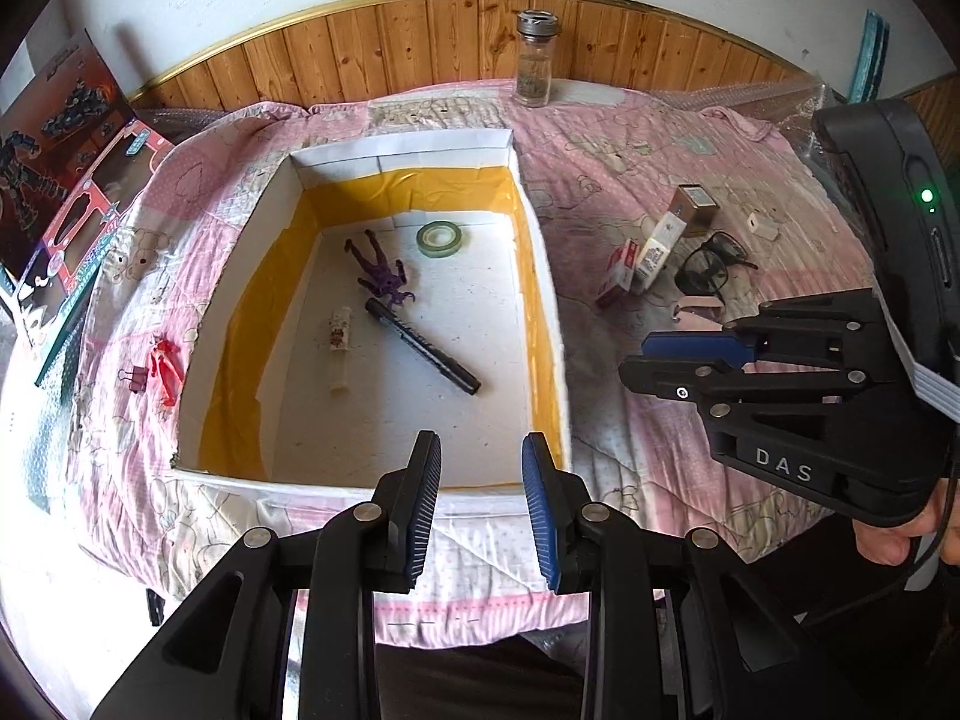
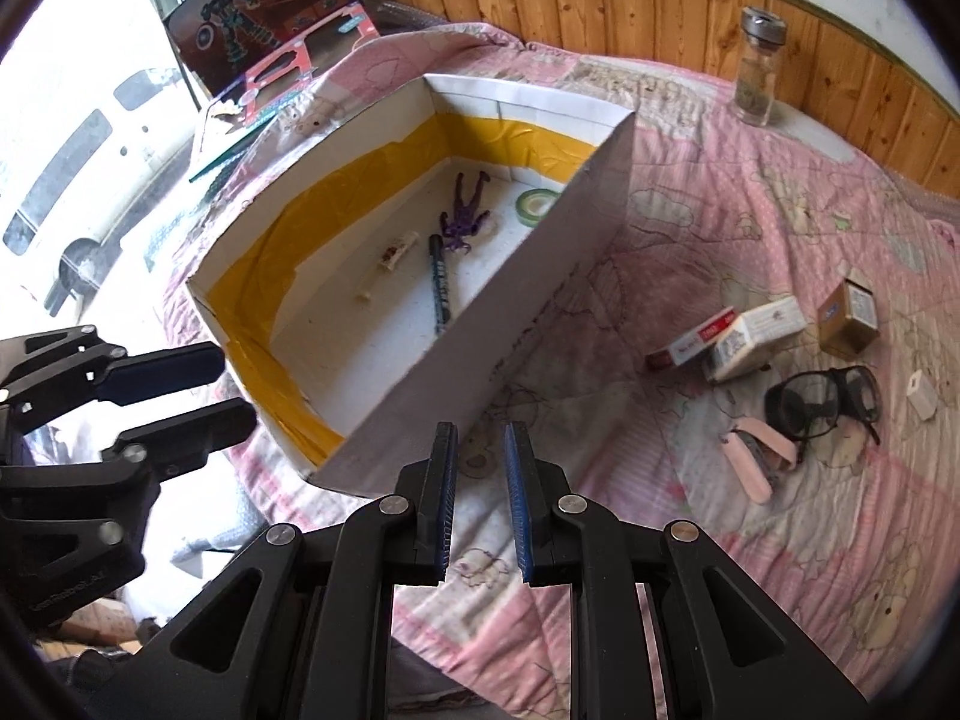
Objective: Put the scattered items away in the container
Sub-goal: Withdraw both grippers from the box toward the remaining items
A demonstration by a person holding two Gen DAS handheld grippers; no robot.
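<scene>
Both grippers empty, items outstanding on the quilt

Left gripper [image 1: 482, 501] spread, right gripper [image 2: 482, 501] narrowly parted; glasses [image 2: 823, 399] near the quilt's [image 2: 780, 540] right edge risk snagging against the box [image 2: 480, 300] wall

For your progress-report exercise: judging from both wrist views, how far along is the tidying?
Done: marker, purple figure, tape roll and small tube lie in the box.
In hand: nothing; left hand-held gripper and right hand-held gripper are open, empty.
Left: glasses, cartons, pink clip, red toy, binder clip, jar.
</scene>
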